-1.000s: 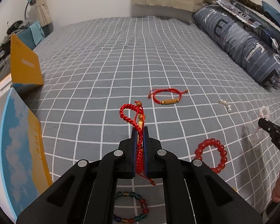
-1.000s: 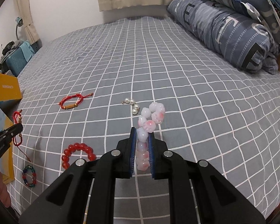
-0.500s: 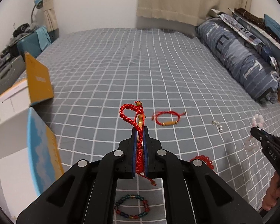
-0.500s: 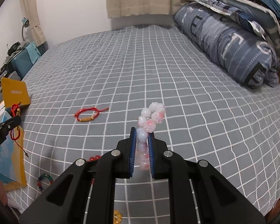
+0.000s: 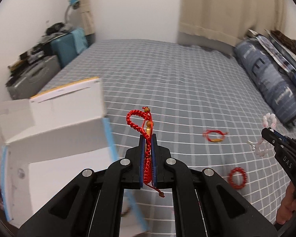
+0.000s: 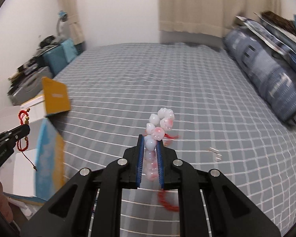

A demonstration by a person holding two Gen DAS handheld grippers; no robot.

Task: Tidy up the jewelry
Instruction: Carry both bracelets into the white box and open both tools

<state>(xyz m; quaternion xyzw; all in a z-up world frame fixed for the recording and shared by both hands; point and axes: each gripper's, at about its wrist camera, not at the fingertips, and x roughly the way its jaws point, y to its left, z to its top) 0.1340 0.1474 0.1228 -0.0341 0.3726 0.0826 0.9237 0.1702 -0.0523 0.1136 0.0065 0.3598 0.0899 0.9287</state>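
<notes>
Red cord bracelets [image 5: 140, 122] number two, beaded two.

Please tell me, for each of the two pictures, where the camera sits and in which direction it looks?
Left wrist: on the left hand-held gripper, facing along its fingers across the bed toward the curtain; it grips a red braided bracelet; right hand-held gripper visible at right.
Right wrist: on the right gripper, same direction; it grips a pink-white bead bracelet; left gripper visible at left.
Shared: bed, white box, pillow.
</notes>
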